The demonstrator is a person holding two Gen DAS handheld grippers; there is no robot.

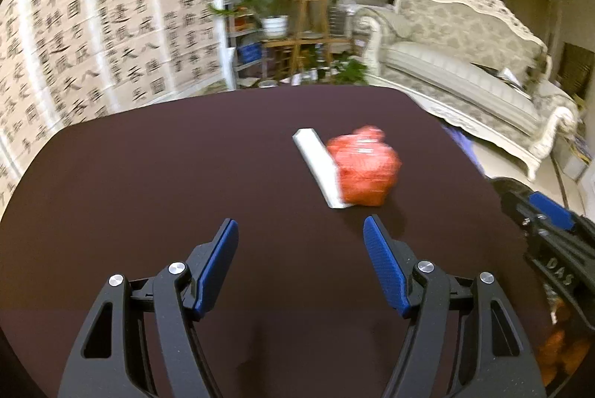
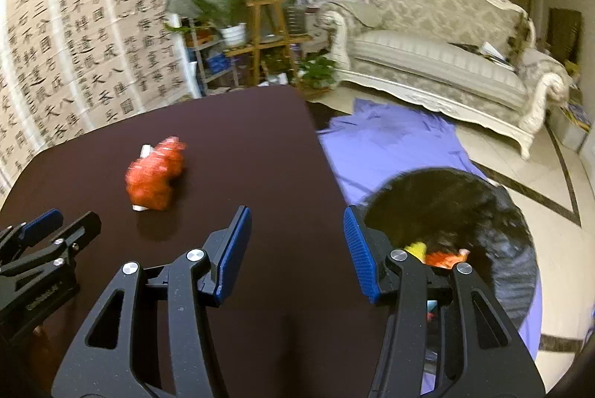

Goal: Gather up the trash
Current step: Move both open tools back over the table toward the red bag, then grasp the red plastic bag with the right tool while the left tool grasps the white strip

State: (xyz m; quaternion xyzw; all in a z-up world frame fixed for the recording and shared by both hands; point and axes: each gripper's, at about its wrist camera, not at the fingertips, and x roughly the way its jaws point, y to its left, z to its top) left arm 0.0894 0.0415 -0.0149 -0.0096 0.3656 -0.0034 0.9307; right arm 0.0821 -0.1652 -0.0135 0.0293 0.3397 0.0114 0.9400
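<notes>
A crumpled red wrapper lies on the dark brown table, resting partly on a flat white strip. My left gripper hovers just short of both, jaws wide apart with nothing between them. In the right wrist view the red wrapper sits to the left, the white strip peeking out behind it. My right gripper stands open and empty over the table's right edge, beside a black trash bag on the floor holding yellow and orange scraps.
A purple cloth is spread on the tiled floor under the bag. A cream sofa stands behind, potted plants on a wooden stand at the back, and calligraphy sheets hang on the left.
</notes>
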